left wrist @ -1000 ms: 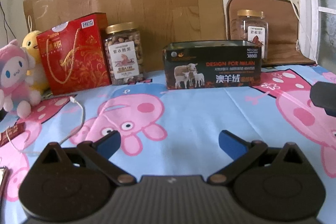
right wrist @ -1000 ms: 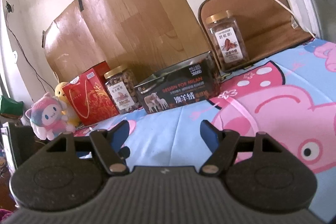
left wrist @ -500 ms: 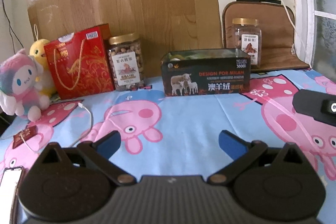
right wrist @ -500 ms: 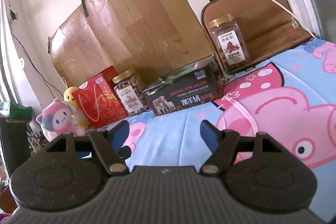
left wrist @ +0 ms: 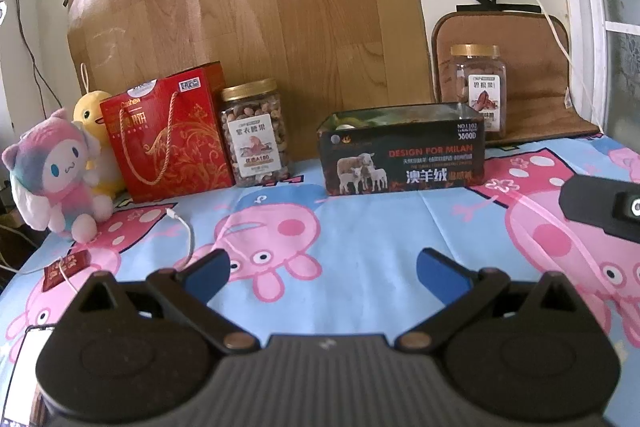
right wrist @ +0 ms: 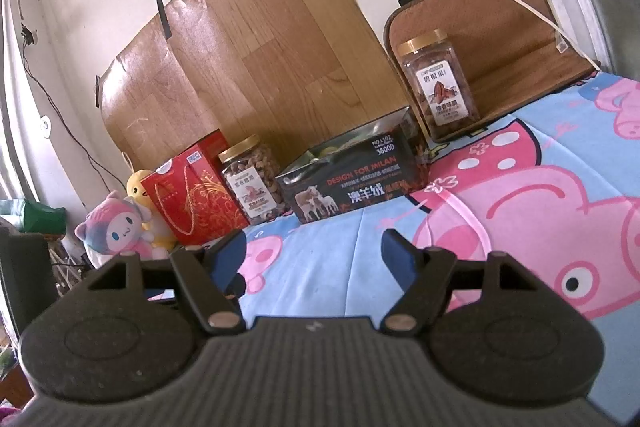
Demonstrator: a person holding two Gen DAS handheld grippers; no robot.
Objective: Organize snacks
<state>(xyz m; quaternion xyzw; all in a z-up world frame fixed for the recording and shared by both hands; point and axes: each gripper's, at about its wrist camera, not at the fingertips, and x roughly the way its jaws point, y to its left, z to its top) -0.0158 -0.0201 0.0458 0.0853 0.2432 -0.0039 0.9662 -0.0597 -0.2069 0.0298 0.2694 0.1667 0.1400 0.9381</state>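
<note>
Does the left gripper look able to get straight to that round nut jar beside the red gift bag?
Probably yes. The left gripper is open and empty, and only bare cartoon-print cloth lies between it and the round nut jar, which stands apart from the dark box.

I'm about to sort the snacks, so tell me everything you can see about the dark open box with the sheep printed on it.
The dark box is a long rectangular container, glossy like tin or coated card, with no lid on. Its front shows three sheep, red "DESIGN FOR MILAN" lettering and white Chinese characters. It stands upright on the cartoon-pig sheet, near the wooden board. Pale and greenish items show inside; what they are is unclear. The cashew jar stands apart on its left, and the square jar sits behind its right end. Neither gripper touches it.
</note>
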